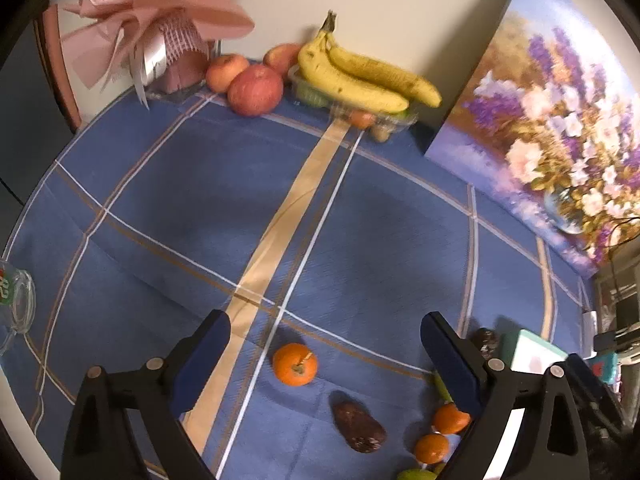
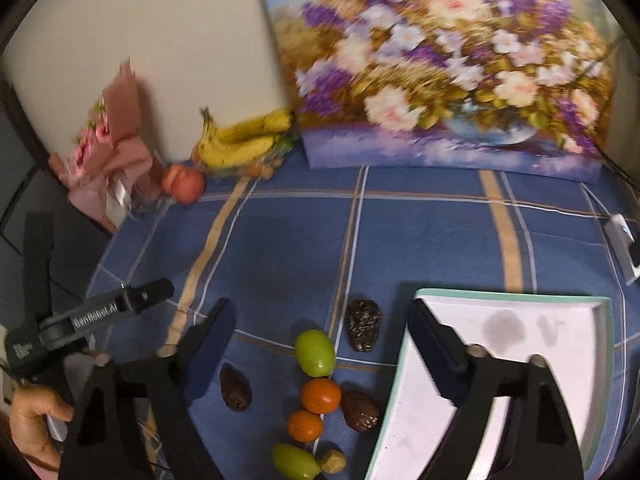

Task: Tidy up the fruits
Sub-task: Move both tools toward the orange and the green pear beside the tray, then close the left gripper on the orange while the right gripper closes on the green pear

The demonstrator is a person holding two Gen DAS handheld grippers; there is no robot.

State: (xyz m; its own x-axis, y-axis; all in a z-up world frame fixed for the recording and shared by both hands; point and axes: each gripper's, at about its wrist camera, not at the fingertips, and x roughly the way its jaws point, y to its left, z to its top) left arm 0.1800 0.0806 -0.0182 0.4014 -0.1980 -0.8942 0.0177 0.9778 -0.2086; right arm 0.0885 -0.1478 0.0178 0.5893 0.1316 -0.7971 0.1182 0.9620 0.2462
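My left gripper (image 1: 326, 360) is open and empty, above a small orange (image 1: 295, 364) lying between its fingers on the blue checked cloth. A dark brown date (image 1: 359, 426) and two more small oranges (image 1: 451, 418) lie to its right. My right gripper (image 2: 320, 344) is open and empty over a cluster: a green fruit (image 2: 315, 352), two oranges (image 2: 321, 395), several dark dates (image 2: 363, 330), another green fruit (image 2: 295, 461). A white tray with teal rim (image 2: 560, 360) lies under the right finger, holding no fruit.
Bananas (image 1: 360, 74) rest on a clear plastic container against the wall, with apples (image 1: 255, 89) beside it. A pink bouquet (image 1: 160, 40) stands at the back left, a flower painting (image 1: 540, 120) leans at the right. A glass ashtray (image 1: 16, 304) sits at the left edge.
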